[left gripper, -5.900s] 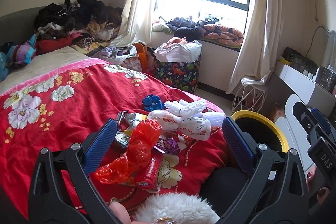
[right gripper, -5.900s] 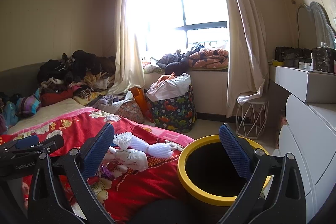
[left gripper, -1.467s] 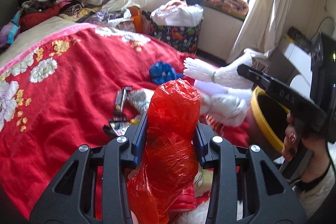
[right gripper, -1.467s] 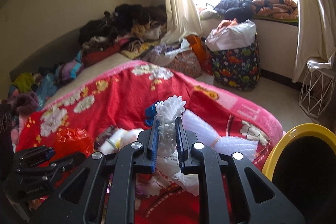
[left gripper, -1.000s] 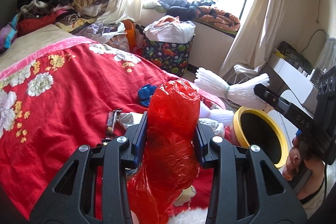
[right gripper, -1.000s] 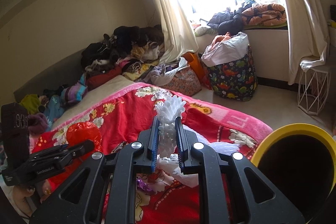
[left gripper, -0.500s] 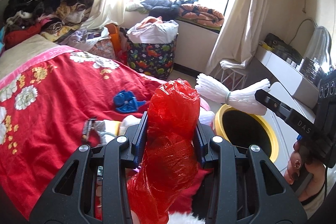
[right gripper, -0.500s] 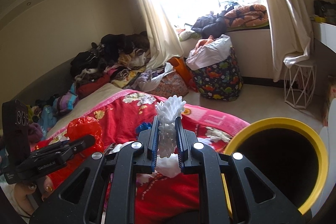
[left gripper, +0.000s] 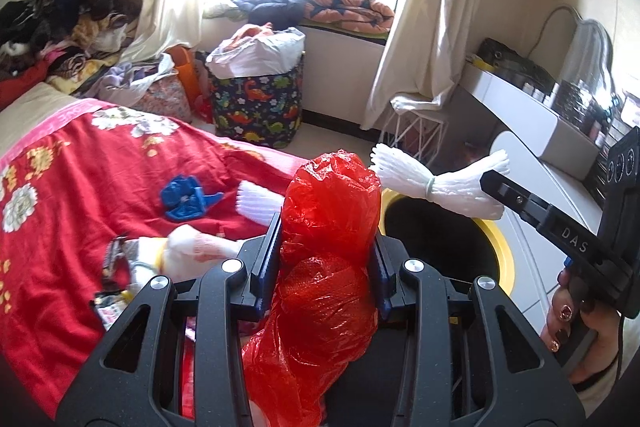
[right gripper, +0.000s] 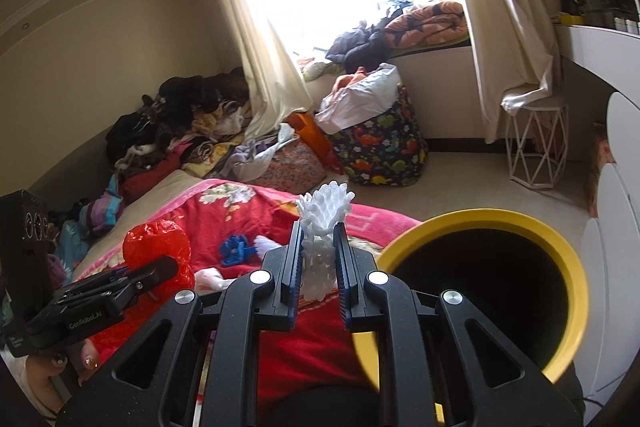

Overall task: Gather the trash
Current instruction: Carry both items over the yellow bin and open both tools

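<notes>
Left wrist view: left gripper (left gripper: 326, 263) jaws clench a crumpled red plastic bag (left gripper: 320, 267); right gripper (right gripper: 318, 267) jaws clench a white foam net bundle (right gripper: 320, 239); released short of the yellow-rimmed black bin (right gripper: 472, 223), either could drop onto the bed.

I cannot see the bottom of the yellow-rimmed bin (right gripper: 568, 267), its inside black, its near rim behind my right gripper (right gripper: 318, 275), red plastic bag (left gripper: 332, 267) covering its left rim, bag's tail cut off below.
</notes>
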The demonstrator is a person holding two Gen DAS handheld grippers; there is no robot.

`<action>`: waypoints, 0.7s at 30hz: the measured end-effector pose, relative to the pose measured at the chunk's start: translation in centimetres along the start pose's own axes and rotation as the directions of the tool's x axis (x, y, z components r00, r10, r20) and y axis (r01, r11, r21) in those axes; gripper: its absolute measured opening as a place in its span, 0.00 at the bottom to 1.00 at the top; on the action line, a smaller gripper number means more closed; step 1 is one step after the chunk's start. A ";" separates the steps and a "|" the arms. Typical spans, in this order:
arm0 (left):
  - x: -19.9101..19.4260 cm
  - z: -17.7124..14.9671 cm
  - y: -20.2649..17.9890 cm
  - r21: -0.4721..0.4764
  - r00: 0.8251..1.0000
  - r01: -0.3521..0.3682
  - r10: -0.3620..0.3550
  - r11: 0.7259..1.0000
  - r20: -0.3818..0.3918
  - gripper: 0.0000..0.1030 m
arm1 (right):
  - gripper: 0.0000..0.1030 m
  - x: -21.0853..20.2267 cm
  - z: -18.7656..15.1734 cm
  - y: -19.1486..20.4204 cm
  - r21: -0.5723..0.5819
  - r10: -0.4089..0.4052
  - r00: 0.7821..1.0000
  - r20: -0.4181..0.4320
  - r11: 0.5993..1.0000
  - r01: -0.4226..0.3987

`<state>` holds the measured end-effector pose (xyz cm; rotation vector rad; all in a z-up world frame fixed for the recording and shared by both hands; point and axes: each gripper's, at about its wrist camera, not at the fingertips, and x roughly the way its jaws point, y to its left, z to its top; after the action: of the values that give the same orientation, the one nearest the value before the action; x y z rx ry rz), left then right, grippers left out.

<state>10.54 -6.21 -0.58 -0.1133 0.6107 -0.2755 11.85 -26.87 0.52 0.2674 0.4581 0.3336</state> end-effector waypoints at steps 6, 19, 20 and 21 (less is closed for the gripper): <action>1.1 0.1 -2.2 0.033 0.999 0.032 -0.031 0.999 -0.011 0.30 | 0.14 -1.0 -0.4 -1.8 0.023 -0.050 0.999 0.008 0.998 0.050; 3.3 -0.1 -5.9 0.071 0.996 0.091 -0.090 0.993 -0.027 0.30 | 0.14 -2.3 -0.9 -6.0 0.101 -0.170 0.985 -0.010 0.980 0.170; 3.5 -0.1 -6.2 0.073 0.995 0.096 -0.094 0.993 -0.029 0.30 | 0.14 -2.3 -0.9 -6.3 0.106 -0.175 0.984 -0.013 0.979 0.176; 3.7 -0.1 -6.3 0.074 0.995 0.099 -0.097 0.992 -0.031 0.30 | 0.14 -2.3 -1.1 -6.6 0.113 -0.185 0.983 -0.017 0.976 0.186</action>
<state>11.96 -13.29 -1.52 -0.0669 0.6219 -0.3954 11.04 -33.58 -1.63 0.3327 0.5050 0.1260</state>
